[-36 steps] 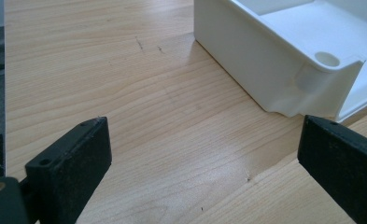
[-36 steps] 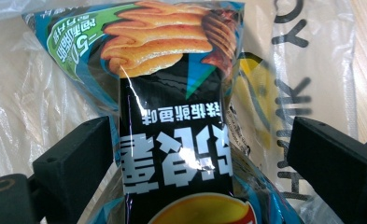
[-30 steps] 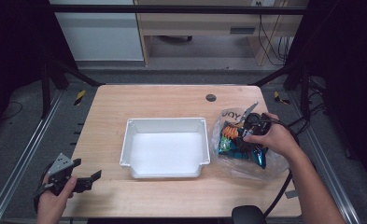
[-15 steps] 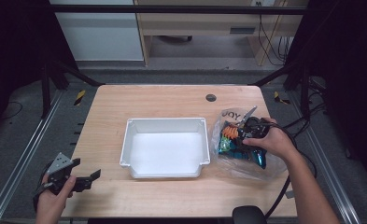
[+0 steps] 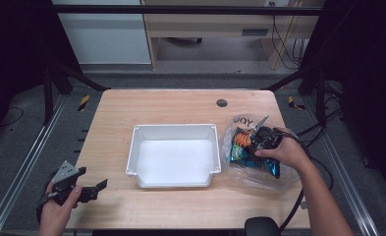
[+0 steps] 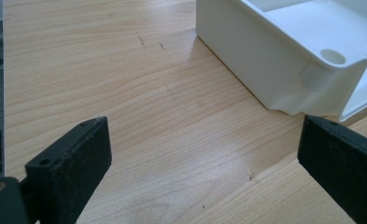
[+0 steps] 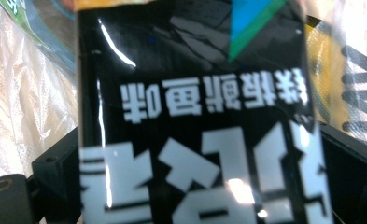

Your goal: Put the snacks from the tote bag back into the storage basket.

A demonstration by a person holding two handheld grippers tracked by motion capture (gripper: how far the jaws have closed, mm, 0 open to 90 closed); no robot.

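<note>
A clear plastic bag (image 5: 279,173) of snack packets lies on the table to the right of a white bin (image 5: 173,127). My right gripper (image 5: 257,139) is down inside the bag's mouth. In the right gripper view a glossy black packet (image 7: 195,93) with white lettering spans the gap between the jaws of the right gripper (image 7: 200,182), which stand wide apart at its two edges. My left gripper (image 5: 95,189) rests open at the table's front left corner, holding nothing. In its own view the left gripper (image 6: 204,158) faces bare wood and a corner of the bin (image 6: 265,60).
The wooden table (image 5: 171,105) has a small round hole (image 5: 222,103) near its far edge. Blue (image 5: 271,169) and orange (image 5: 239,138) packets show through the bag. Dark frame posts and cables stand past the right edge.
My right hand has shifted slightly left and lower into the bag. The left gripper has barely moved.
</note>
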